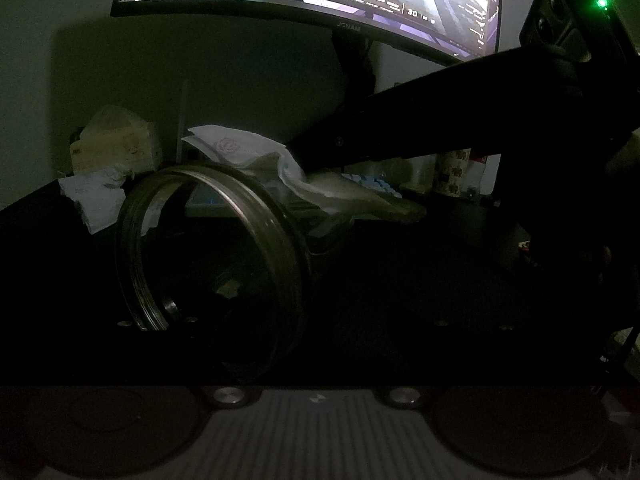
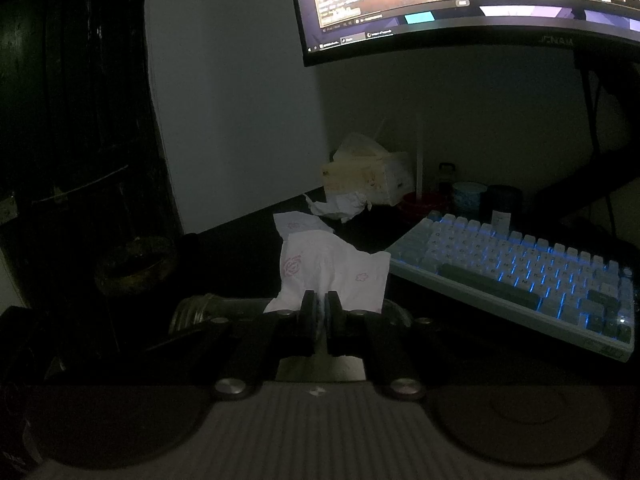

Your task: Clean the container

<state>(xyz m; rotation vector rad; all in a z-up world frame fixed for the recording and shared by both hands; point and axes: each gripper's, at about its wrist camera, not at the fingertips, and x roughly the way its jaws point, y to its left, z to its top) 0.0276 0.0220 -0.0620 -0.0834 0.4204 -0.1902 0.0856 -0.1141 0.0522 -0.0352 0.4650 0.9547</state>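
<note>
The right gripper's (image 2: pixel 320 312) fingers (image 2: pixel 307 312) are clenched on a floral-printed tissue (image 2: pixel 332 276), pressing it on the glass jar (image 1: pixel 208 256). The jar lies sideways, mouth toward the left wrist camera; whether the left gripper's fingers grasp it, I cannot tell. Behind the jar sits a tissue box (image 1: pixel 114 144).

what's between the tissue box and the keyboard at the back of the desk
In the right wrist view, a red dish, a patterned cup and a dark jar stand between the tissue box and the keyboard.

Clear glass jar (image 1: pixel 208 264) — soft paper tissue (image 2: pixel 332 276)
</note>
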